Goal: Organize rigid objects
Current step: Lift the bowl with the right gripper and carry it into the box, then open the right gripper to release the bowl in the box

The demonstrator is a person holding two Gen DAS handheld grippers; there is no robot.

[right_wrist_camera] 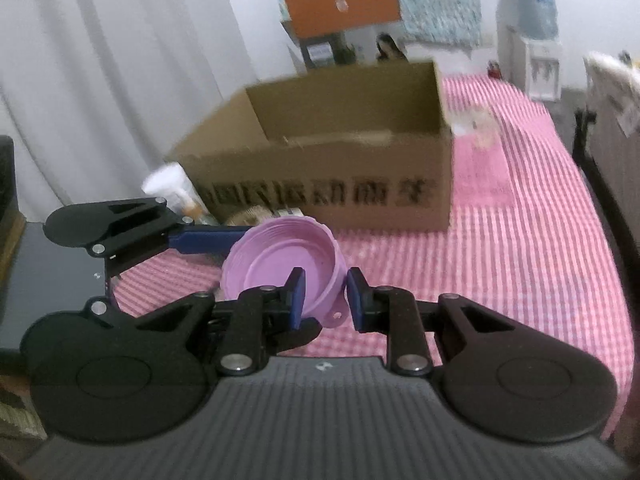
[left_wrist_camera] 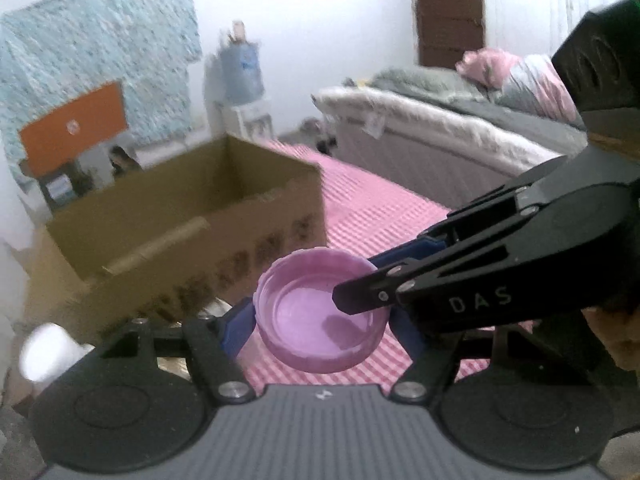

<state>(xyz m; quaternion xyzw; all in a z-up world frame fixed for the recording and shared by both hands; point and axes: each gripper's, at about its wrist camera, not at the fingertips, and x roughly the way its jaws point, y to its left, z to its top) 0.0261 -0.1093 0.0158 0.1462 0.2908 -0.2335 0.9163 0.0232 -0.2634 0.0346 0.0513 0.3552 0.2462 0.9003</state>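
Note:
A purple collapsible bowl (left_wrist_camera: 320,316) hangs open side up above the pink checked tablecloth (left_wrist_camera: 380,208). My left gripper (left_wrist_camera: 322,322) spans its full width, with a blue pad pressed on each side. My right gripper (left_wrist_camera: 372,280) comes in from the right and pinches the bowl's near rim. In the right wrist view the bowl (right_wrist_camera: 280,256) has its wall between the two blue pads of my right gripper (right_wrist_camera: 326,300), with a small tab hanging below. A blue finger (right_wrist_camera: 208,240) of the left gripper touches the bowl's far left side.
An open cardboard box (right_wrist_camera: 320,184) with dark print stands on the tablecloth (right_wrist_camera: 520,240) just behind the bowl. A white bottle (right_wrist_camera: 168,188) lies at the box's left corner, and a clear glass (right_wrist_camera: 480,124) stands to its right. A bed (left_wrist_camera: 440,128) lies beyond the table.

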